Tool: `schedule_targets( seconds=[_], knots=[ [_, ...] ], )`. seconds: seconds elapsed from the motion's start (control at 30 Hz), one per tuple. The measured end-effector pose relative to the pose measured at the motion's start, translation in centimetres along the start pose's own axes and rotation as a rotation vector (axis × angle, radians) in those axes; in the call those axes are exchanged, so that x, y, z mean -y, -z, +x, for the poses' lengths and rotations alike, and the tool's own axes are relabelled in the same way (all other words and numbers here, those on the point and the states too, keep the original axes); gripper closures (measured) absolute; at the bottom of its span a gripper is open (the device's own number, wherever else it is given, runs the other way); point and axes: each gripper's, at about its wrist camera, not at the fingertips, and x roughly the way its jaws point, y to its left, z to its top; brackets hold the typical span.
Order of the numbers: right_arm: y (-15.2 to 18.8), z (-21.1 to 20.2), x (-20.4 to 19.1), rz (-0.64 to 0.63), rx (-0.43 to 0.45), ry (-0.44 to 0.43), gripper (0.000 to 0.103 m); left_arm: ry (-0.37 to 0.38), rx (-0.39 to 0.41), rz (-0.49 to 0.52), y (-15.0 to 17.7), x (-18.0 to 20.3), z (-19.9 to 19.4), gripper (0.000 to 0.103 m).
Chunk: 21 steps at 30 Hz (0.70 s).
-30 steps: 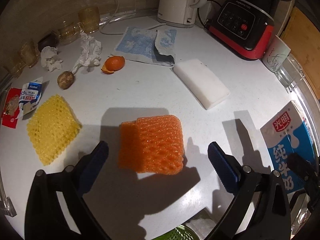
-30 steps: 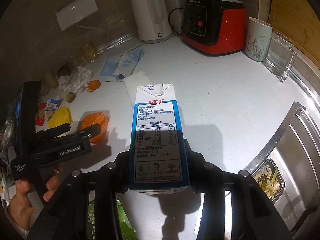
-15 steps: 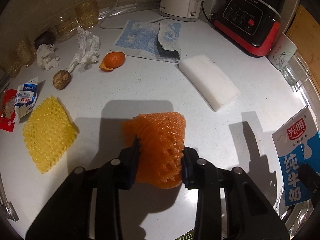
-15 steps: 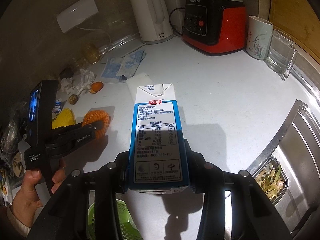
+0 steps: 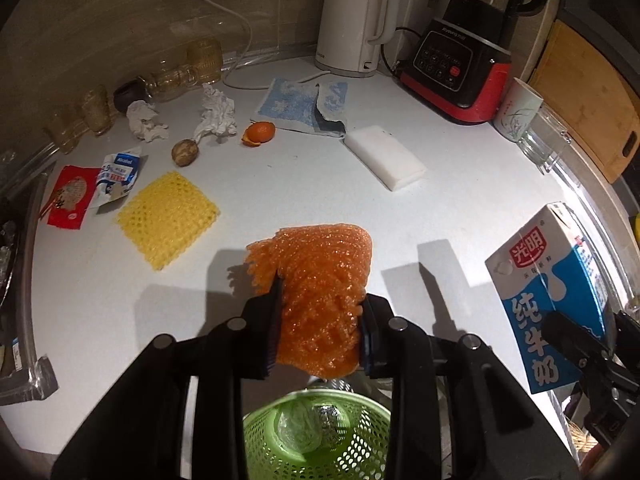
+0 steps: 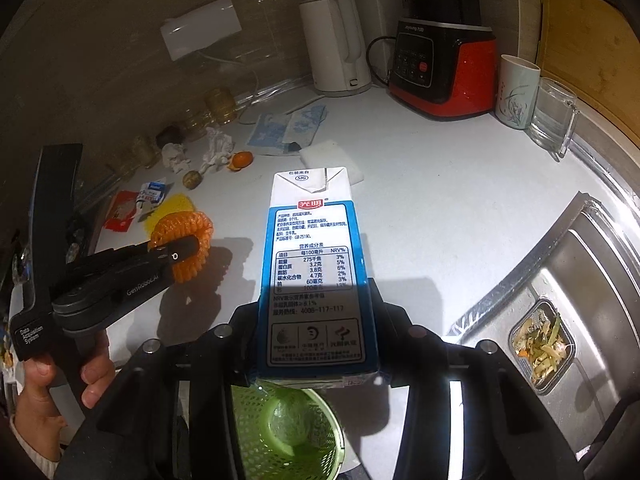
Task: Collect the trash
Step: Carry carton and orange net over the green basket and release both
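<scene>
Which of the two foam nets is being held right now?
The orange foam net, squeezed between the left gripper fingers above the counter. The yellow foam net lies flat on the counter, untouched.

White kettle [image 5: 349, 24], red blender base [image 5: 456, 76], ceramic cup [image 5: 516, 110], white sponge block [image 5: 384, 156] on countertop [image 5: 460, 200].

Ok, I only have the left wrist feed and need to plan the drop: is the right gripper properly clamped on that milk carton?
Observer: Yes. The right gripper has a finger pressed on each side of the milk carton, near its base.
Operator: Where is the bin relative to it?
Observer: In the right wrist view, the green basket shows directly under the carton's bottom edge.
Operator: Any trash outside my view?
Observer: A container of food scraps lies in the sink.
</scene>
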Motion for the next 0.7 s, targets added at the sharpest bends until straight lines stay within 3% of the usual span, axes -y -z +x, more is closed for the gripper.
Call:
schedule_targets(
  seconds=[0.33,0.53,0.7],
  knots=[
    [8.8,-4.9,-4.8,-0.044,-0.028,-0.055,0.06,0.01,0.043,0.009,9.1,-1.2,-9.7,0.073],
    [13.5,-6.1,-6.5,-0.065,-0.056,-0.091,0.06,0.009,0.043,0.016,13.1,-1.3,-12.6,0.073],
    [16.3,-4.7,-7.5,-0.09,-0.095,-0.115,0.06,0.014,0.034,0.012,15.3,-1.3,-13.9,0.073]
  ],
)
